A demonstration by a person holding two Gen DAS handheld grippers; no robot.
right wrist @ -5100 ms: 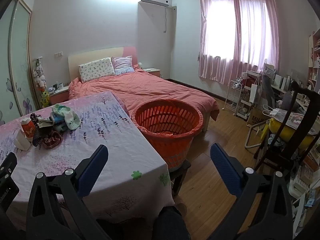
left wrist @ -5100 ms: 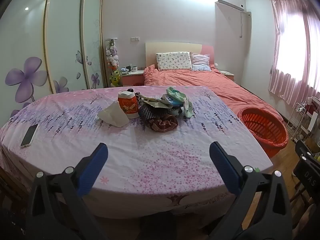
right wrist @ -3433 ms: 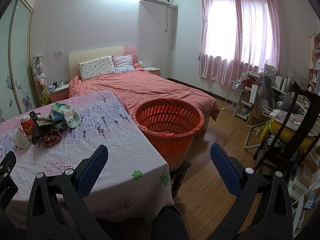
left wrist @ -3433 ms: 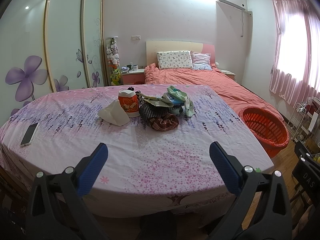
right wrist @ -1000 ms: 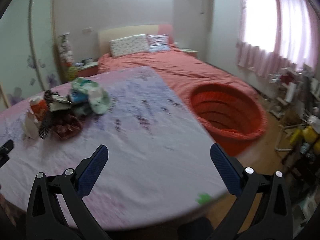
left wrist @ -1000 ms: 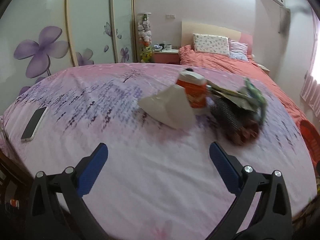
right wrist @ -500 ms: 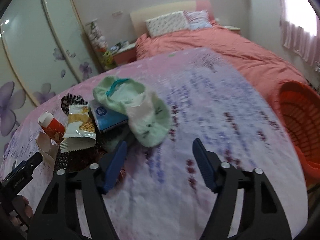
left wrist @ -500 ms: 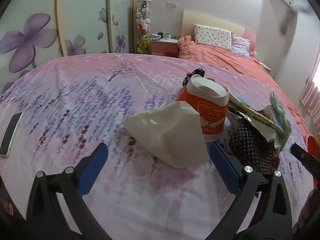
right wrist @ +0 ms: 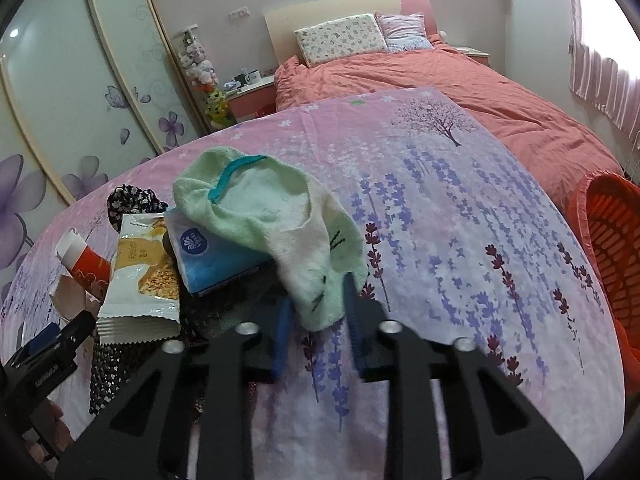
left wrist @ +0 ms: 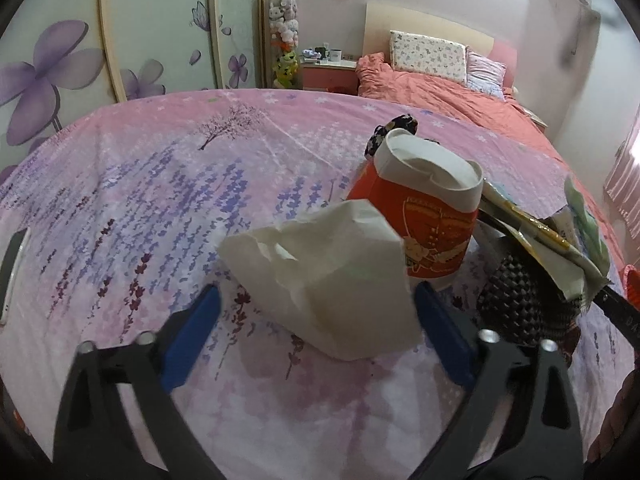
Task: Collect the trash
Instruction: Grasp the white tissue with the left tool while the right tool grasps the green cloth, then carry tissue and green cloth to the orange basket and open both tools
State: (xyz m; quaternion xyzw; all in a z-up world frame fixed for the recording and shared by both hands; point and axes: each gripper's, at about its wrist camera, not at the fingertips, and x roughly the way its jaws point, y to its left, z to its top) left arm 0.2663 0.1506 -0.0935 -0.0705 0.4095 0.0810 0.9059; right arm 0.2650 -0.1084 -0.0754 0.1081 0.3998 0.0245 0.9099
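Observation:
A pile of trash lies on the pink flowered tablecloth [left wrist: 160, 184]. My left gripper [left wrist: 316, 308] is open, its blue pads on either side of a crumpled white paper bag [left wrist: 328, 276] that leans on a red and white paper cup [left wrist: 428, 216]. My right gripper [right wrist: 316, 300] has its jaws nearly closed around the toe of a pale green sock [right wrist: 280, 216]. The sock lies over a blue tissue pack [right wrist: 212, 256] and beside a yellow snack wrapper [right wrist: 140, 276]. The orange basket [right wrist: 612, 248] stands at the table's right.
A black patterned pouch [left wrist: 520, 296] lies right of the cup, under the wrappers. A phone [left wrist: 12, 268] lies at the table's left edge. A bed with a coral cover [right wrist: 440, 76] is behind the table, and a wardrobe with flower doors [left wrist: 80, 40] is at the left.
Both grippers have moved in close to the pile. The left one now straddles the white paper bag. The right one has narrowed from wide open to a small gap around the sock's toe.

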